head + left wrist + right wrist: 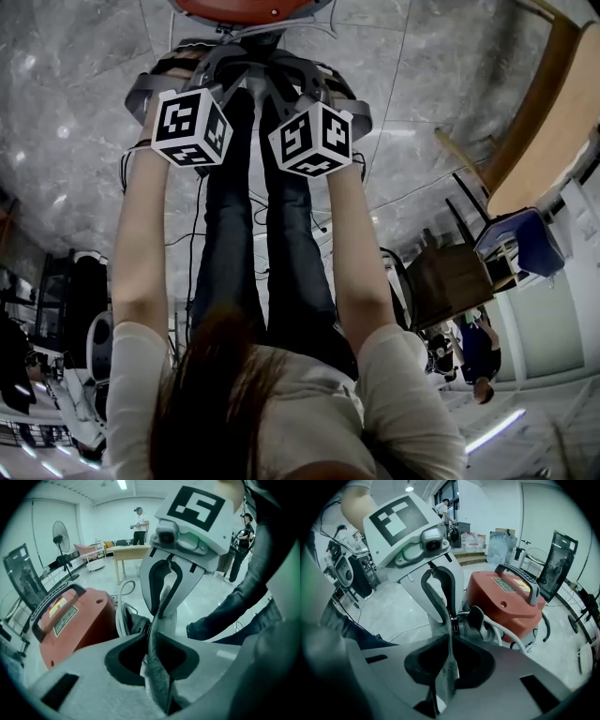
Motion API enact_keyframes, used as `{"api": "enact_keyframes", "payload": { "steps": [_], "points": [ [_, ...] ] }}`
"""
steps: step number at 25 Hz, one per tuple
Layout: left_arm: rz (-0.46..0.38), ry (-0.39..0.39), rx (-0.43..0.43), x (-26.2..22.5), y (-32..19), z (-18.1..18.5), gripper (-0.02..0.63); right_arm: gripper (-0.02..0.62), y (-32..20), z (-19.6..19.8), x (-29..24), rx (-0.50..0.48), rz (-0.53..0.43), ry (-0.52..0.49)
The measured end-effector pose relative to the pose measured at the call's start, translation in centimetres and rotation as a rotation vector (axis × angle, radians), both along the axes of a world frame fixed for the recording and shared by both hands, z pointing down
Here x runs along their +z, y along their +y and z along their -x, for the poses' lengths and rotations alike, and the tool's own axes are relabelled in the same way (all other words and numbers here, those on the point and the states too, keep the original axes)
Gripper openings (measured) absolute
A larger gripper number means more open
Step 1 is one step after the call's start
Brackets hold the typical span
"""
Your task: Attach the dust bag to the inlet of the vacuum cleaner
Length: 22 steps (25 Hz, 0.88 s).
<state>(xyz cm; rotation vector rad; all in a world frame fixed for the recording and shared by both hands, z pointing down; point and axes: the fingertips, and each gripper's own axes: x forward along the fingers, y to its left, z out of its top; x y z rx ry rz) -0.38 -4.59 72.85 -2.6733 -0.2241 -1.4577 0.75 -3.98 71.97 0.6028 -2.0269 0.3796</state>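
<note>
Your left hand-held gripper and right hand-held gripper are each pinched shut on an edge of the bag. You are probably holding its mouth spread just before the inlet of the red vacuum on the floor. The yellow label on top is too small to read.
</note>
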Motion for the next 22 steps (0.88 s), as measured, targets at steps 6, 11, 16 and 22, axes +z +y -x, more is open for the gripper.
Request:
{"api": "enact_keyframes", "payload": {
  "steps": [6,11,16,22],
  "points": [
    [0.08,0.066,-0.201,-0.2,-0.02,0.17,0.075,0.037,-0.2,0.02,-0.19,-0.184,-0.011,0.037],
    [0.095,0.077,-0.267,-0.34,0.1,0.28,0.074,0.038,-0.27,0.06,-0.27,-0.217,-0.007,0.036],
    [0.083,0.049,-0.137,-0.18,-0.29,0.12,0.075,0.041,-0.58,-0.07,-0.27,-0.06,-0.021,-0.007],
    [0.06,0.013,0.019,-0.11,-0.86,-0.49,0.086,0.041,-0.7,-0.5,-0.13,0.11,-0.027,-0.02]
  ]
}}
